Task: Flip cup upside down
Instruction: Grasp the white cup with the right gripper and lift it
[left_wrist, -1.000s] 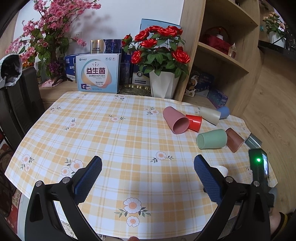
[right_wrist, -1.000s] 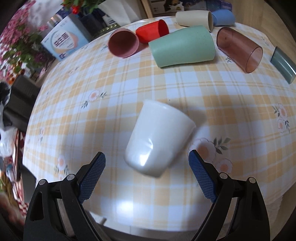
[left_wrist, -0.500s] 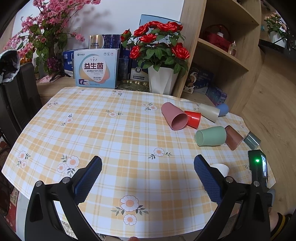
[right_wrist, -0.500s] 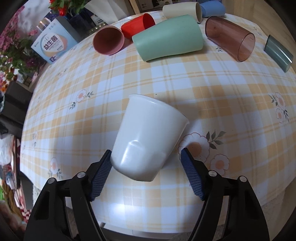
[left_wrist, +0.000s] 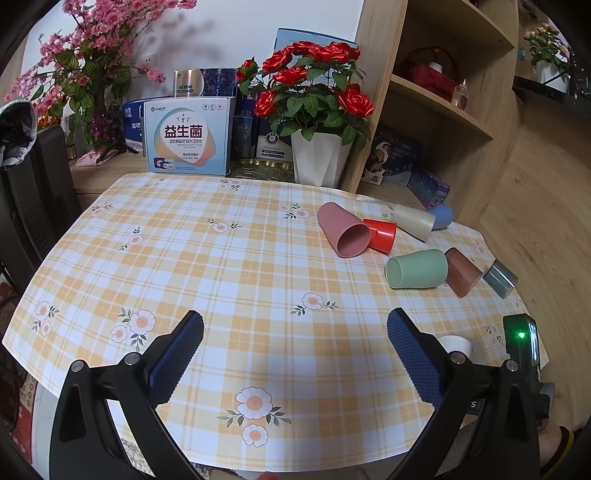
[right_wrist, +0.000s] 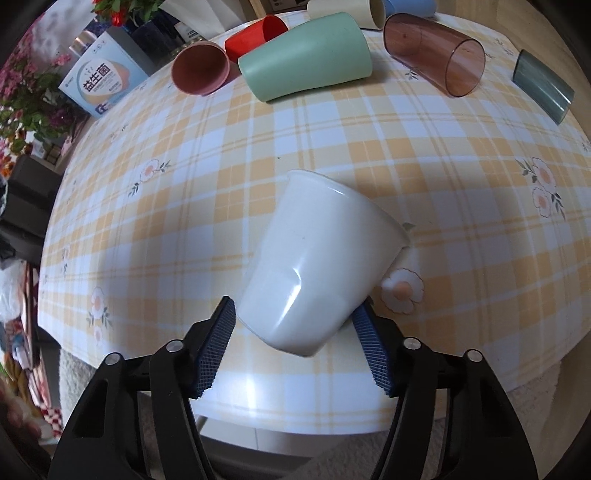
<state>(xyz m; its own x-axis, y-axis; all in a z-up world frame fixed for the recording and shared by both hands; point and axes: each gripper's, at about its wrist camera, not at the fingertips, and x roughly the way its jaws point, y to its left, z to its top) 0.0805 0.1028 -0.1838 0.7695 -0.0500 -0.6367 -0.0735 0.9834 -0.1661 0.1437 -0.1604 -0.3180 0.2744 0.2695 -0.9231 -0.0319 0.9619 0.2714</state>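
Note:
A white cup lies on its side on the checked tablecloth, its mouth facing away from me. My right gripper has its blue pads against both sides of the cup's base end and is shut on it. In the left wrist view only the cup's base shows, behind my left gripper's right finger. My left gripper is open and empty, low over the near part of the tablecloth.
Several other cups lie on their sides at the far right: pink, red, cream, blue, green, brown clear, grey clear. A rose pot, boxes and a shelf stand behind the table.
My right gripper has moved forward around the white cup and closed from wide open onto its base end. My left gripper has stayed open and drifted only slightly.

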